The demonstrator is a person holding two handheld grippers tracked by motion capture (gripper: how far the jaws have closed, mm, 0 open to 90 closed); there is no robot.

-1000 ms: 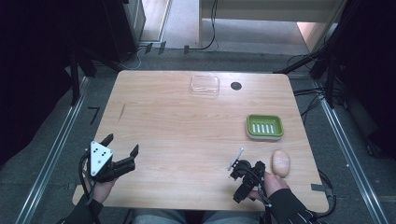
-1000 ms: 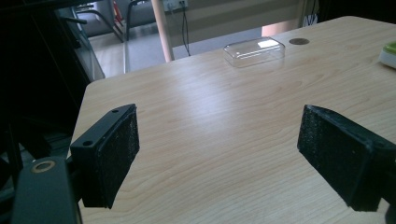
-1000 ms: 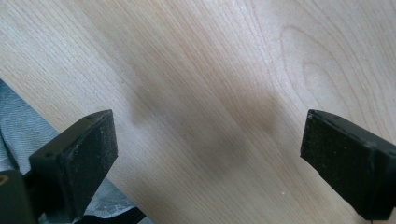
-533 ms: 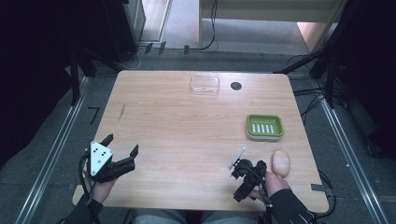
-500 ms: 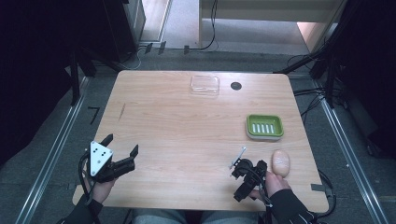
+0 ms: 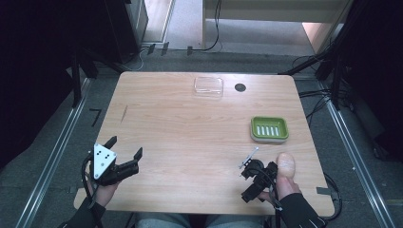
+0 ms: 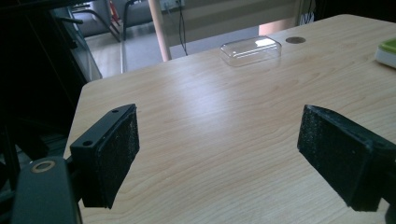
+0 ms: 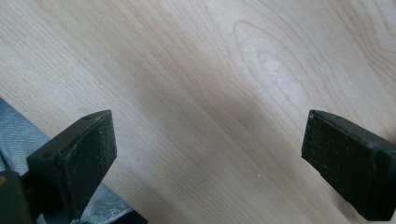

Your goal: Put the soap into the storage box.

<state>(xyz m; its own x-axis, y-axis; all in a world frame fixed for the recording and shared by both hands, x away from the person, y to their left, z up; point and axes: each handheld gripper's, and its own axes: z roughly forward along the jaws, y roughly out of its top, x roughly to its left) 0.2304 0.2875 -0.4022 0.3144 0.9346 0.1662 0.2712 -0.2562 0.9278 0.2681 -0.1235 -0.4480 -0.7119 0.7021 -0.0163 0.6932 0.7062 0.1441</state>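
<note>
The left gripper (image 6: 124,160) sits low over the near left corner of the table (image 6: 190,128) with its jaws spread wide and nothing between them. Far ahead of those jaws and a little to their right lies a clear plastic lid (image 7: 251,48), well apart from the pads (image 7: 122,154).

The right gripper (image 6: 256,180) is also gaping and empty, its jaws looking down at bare wood close to the near table edge. Just beside it, on the outer side, lies a pale oval soap (image 6: 286,165), and a thin pale stick (image 6: 249,157) lies just beyond its tip. Further ahead sits a green soap dish (image 6: 269,128).

The soap seems the nearest target. Since the jaws face away from it, a hasty swing could knock it sideways or off the near edge. Its rounded shape may squirt out from an off-centre squeeze. The stick could be swept along.
</note>
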